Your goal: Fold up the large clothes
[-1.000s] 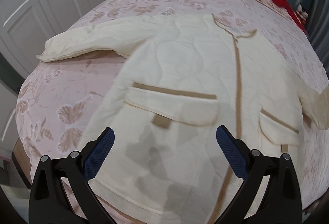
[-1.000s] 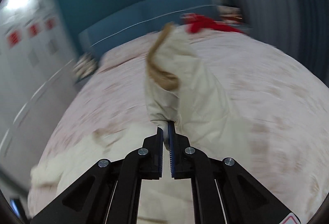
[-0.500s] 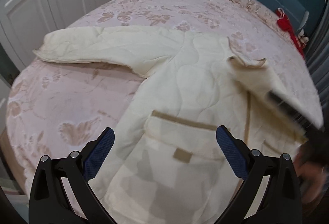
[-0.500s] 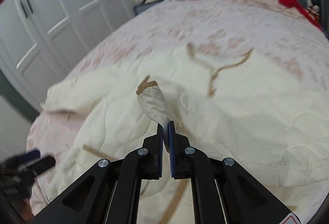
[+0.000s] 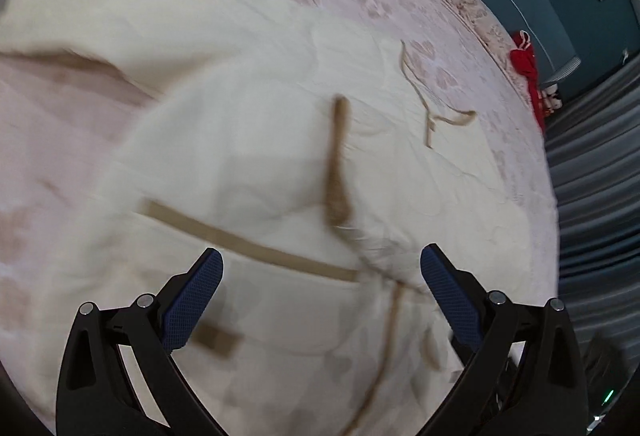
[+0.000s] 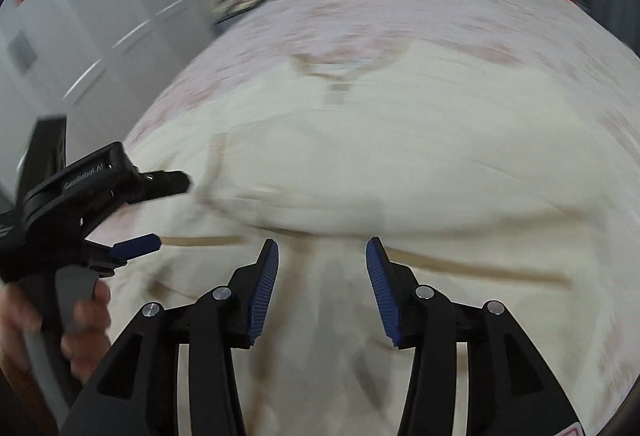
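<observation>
The black two-finger left gripper (image 5: 320, 284) with blue ribbed pads is held wide open and angled downward, nothing pressed between its pads. The matching black right gripper (image 6: 322, 276) is likewise pointed downward; its jaws have just been opening, with nothing gripped between them. The left gripper's grey handle is clasped by a hand (image 6: 80, 316), seen left of the right gripper.
</observation>
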`<act>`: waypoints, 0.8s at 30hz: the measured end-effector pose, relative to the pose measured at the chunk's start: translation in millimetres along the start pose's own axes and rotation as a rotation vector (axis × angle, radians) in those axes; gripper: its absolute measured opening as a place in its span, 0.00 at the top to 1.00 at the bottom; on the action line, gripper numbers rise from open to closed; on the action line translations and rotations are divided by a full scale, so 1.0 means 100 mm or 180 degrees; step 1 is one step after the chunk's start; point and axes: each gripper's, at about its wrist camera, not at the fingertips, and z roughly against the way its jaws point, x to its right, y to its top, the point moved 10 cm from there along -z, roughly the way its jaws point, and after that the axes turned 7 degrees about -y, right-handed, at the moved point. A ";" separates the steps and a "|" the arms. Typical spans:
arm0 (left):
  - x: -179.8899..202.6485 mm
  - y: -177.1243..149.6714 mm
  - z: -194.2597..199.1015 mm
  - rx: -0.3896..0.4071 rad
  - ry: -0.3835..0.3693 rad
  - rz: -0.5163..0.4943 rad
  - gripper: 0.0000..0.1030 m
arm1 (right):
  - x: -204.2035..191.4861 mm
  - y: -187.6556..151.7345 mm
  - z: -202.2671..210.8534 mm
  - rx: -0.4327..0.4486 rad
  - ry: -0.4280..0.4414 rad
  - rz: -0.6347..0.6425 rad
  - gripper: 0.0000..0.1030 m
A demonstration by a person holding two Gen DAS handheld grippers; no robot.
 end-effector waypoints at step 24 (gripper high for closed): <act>0.14 0.82 0.15 0.0551 0.0291 -0.0568 0.95 | 1.42 0.89 -0.14 0.0463 0.0331 -0.1547 0.92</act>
